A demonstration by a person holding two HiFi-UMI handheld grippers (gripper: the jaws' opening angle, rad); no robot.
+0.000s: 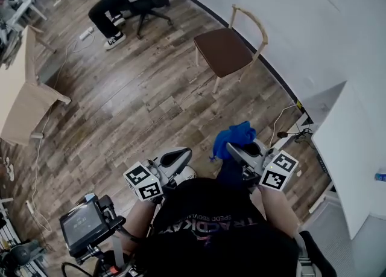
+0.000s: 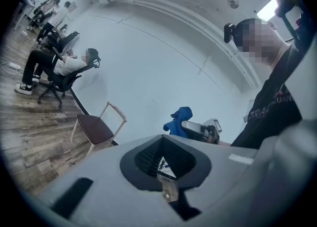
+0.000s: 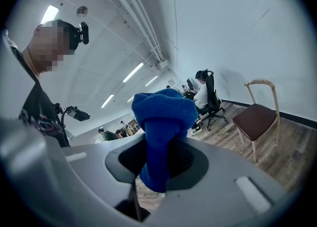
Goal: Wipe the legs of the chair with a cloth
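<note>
Cloth (image 3: 161, 122), blue and fleecy, sits pinched in the right gripper (image 3: 157, 159), whose jaws are clamped on its middle; it is well apart from the chair (image 1: 226, 49), on the side facing away from the wall (image 1: 313, 22). It looks soft, light and limp, so it will likely fold around a leg rather than slide off it. The present hold, low on the bundle with a thick wad left free beyond the jaw tips, seems the right place to grip for wiping. Its long axis runs along the jaws: the wad bulges forward and up, roughly toward the chair, while a narrower tail hangs back between the pads. The left gripper (image 2: 166, 159) is beside the right one, equally far from the chair, jaws drawn together with nothing in them (it could steady the chair's frame later). The chair itself stands upright on the wooden floor (image 1: 139, 101), backrest toward the wall, brown seat toward the room. Its pale legs run straight down, and none is yet within reach.
</note>
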